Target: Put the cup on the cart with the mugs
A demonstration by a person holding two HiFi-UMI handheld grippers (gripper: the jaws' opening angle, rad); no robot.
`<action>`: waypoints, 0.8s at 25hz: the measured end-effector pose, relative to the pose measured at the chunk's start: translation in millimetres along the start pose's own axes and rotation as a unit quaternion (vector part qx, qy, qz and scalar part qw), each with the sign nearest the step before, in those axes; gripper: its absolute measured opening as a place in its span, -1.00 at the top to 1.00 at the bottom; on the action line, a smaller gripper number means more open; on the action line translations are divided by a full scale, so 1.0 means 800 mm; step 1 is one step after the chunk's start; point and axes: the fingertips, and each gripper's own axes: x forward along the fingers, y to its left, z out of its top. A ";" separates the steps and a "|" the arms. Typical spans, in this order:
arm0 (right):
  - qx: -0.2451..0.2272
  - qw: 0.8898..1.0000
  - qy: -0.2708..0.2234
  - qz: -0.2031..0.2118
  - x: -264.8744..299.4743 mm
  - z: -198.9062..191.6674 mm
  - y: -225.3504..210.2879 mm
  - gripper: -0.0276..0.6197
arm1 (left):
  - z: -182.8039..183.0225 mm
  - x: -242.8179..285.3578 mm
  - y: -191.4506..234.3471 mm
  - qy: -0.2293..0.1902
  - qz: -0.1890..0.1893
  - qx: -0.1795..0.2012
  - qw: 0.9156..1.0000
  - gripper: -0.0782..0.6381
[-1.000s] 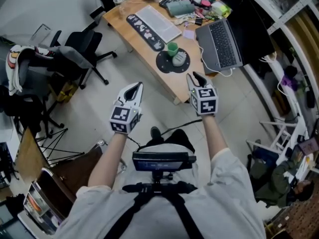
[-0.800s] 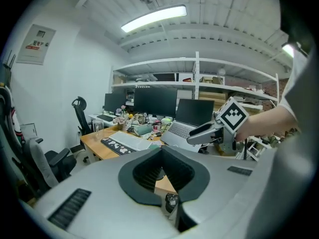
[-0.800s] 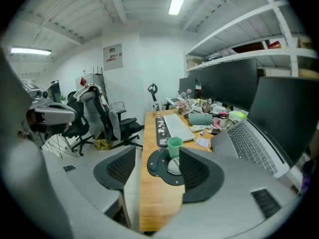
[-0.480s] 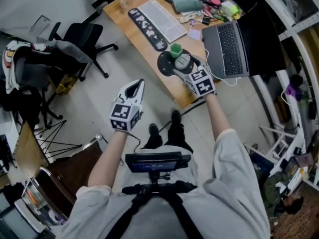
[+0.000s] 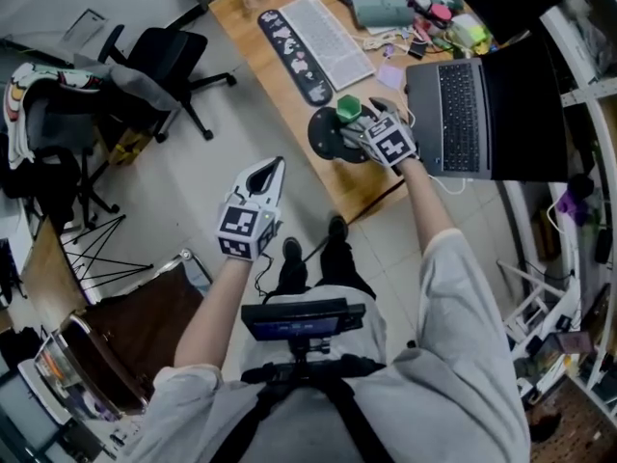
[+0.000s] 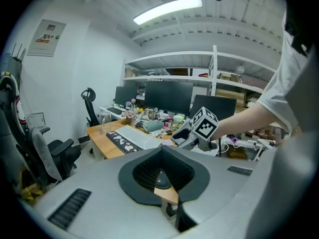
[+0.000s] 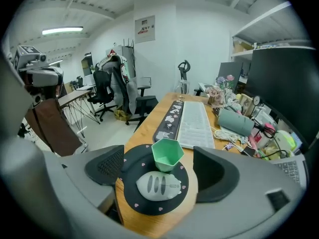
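With your right gripper (image 7: 160, 173) opening wide and holding nothing, ease it forward over the mouse (image 7: 159, 185) until the green cup (image 7: 167, 154), standing on the round mat (image 7: 130, 159) just behind, sits squarely between the pads (image 7: 105, 169), then close gently

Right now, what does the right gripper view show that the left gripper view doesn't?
Only the right gripper view: the cup and mouse on a round black pad, both between the right gripper's opening jaws and untouched. Only the left gripper view: the left gripper, shut and empty, plus the right gripper seen from outside with the person's forearm behind it. Both: the desk and keyboard.
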 end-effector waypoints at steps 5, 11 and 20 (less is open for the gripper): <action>-0.001 1.000 0.022 0.014 0.035 -0.010 -0.015 -0.39 | -0.006 0.016 0.004 0.007 0.007 -0.011 1.000 0.77; -0.019 0.998 0.047 0.032 0.069 -0.018 -0.022 -0.39 | -0.017 0.028 0.006 0.019 0.011 -0.021 1.000 0.77; -0.030 0.996 0.065 0.044 0.100 -0.026 -0.026 -0.39 | -0.023 0.037 0.015 0.028 0.019 -0.029 0.999 0.77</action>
